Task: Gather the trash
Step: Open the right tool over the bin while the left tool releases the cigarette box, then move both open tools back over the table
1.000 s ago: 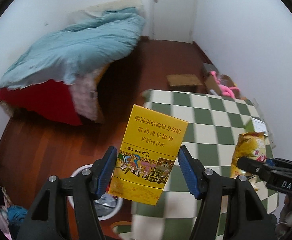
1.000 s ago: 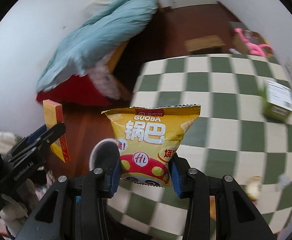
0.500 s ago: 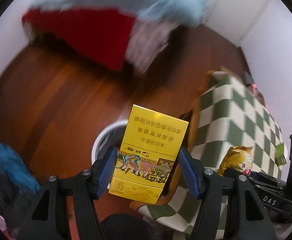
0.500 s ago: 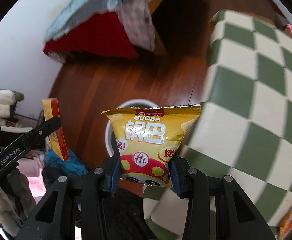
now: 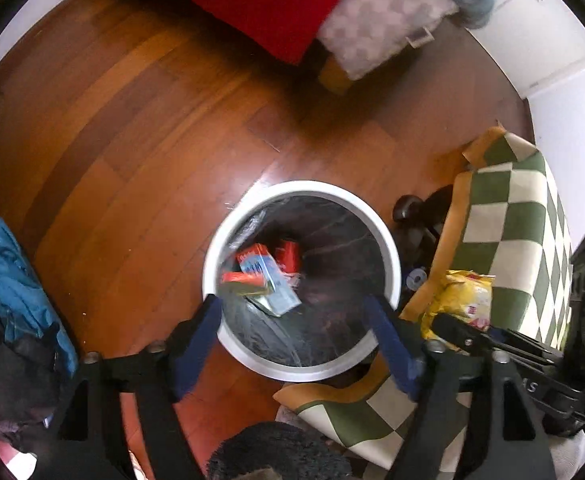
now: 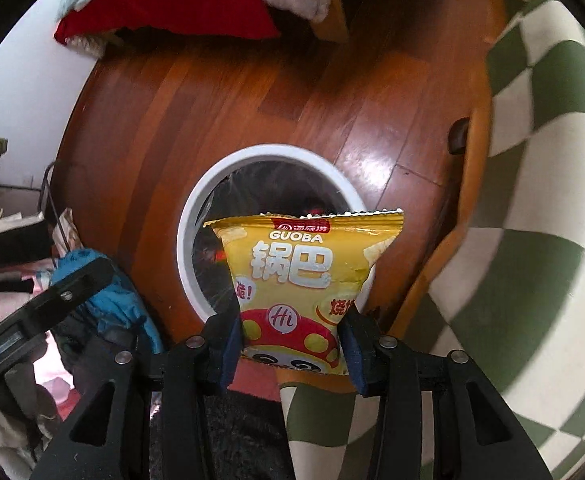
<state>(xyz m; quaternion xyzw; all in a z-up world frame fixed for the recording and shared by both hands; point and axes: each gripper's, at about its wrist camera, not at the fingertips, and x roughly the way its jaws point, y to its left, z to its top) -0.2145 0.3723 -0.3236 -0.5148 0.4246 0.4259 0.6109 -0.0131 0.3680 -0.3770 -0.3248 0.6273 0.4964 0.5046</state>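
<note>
Wooden floor, white bin [image 5: 388, 240] rim partly behind snack bag [image 6: 304, 280].

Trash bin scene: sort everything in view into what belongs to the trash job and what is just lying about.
Part of the job:
- white bin, boxes already inside
- yellow snack bag, clamped in the right gripper
- left gripper, open over the bin

Just lying about:
- checkered cloth
- red bedding
- blue garment
- wooden floor

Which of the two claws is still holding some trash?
The right claw. Its fingers pinch the yellow Guoba snack bag above the white trash bin. The left claw is open with nothing in it, right over the bin.
</note>
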